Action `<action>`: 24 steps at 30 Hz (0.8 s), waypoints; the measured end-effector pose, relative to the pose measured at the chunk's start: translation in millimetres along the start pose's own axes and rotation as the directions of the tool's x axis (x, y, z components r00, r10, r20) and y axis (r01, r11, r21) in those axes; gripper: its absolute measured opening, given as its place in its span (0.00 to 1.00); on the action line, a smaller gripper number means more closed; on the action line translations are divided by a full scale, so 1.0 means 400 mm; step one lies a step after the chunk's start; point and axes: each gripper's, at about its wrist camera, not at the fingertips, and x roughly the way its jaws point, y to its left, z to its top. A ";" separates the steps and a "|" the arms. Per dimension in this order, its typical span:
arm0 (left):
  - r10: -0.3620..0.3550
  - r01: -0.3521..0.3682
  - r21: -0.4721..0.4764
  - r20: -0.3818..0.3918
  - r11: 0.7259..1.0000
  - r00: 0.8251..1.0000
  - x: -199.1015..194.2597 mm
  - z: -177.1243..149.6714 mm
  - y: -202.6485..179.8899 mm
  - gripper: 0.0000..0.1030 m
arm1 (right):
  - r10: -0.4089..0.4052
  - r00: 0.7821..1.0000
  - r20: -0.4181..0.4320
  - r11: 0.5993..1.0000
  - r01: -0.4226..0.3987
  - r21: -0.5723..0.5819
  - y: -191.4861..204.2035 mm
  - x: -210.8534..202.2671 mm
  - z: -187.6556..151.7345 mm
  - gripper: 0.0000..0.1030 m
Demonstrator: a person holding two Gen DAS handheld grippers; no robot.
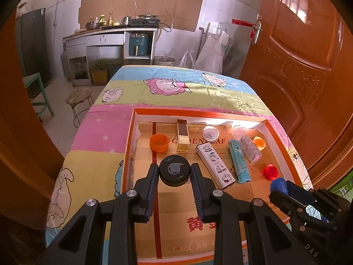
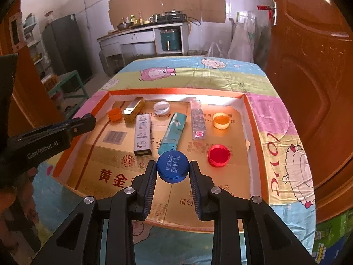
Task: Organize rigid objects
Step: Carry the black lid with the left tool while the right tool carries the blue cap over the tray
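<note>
Left gripper (image 1: pixel 174 172) clamps black lid (image 1: pixel 174 173); right gripper (image 2: pixel 172 169) clamps blue cap (image 2: pixel 172 169). Both over tray (image 2: pixel 253 119): placing step, judged. Next: set down, release.

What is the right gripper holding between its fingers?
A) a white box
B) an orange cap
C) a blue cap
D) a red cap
C: in the right wrist view, the right gripper is closed on the blue cap, its pads pressing both sides, while the red cap lies loose in the tray.
</note>
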 end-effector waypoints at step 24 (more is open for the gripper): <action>0.026 -0.025 0.022 -0.063 0.999 0.998 0.096 0.005 0.001 0.29 | 0.002 0.998 -0.056 1.000 -0.002 -0.013 -0.012 0.082 -0.002 0.30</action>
